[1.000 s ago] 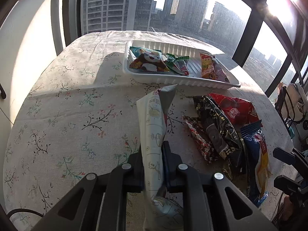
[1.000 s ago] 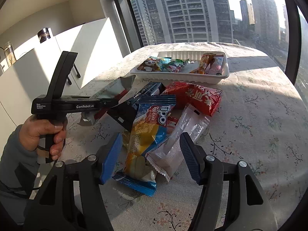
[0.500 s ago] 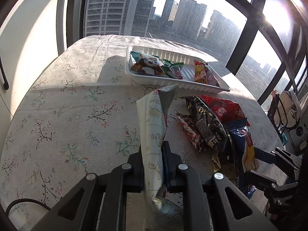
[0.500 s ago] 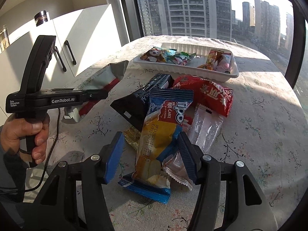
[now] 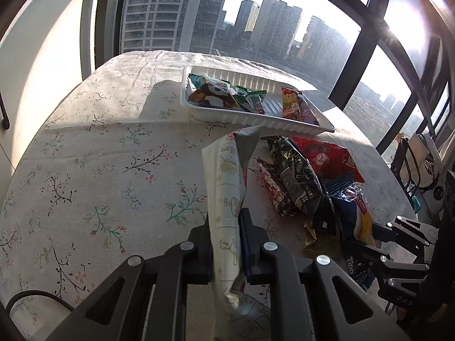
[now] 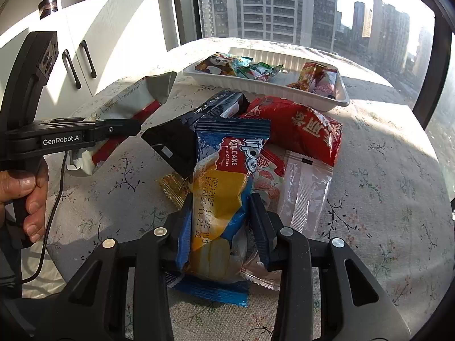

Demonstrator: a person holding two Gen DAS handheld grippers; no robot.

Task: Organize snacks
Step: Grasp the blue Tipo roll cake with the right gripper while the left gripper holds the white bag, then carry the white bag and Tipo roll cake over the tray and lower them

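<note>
the left gripper (image 5: 226, 244) angles down over the floral tabletop (image 5: 93, 170), its fingers clamped on a tall white snack packet (image 5: 227, 199). the right gripper (image 6: 220, 221) tilts down into the snack pile, fingers closing around the blue roll cake packet (image 6: 224, 187), pads touching its sides. the white tray (image 6: 327, 101) sits beyond the pile.

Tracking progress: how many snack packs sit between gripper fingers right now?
2. A white pouch is clamped in the left gripper. A blue roll cake pack sits between the closing jaws of the right gripper.
</note>
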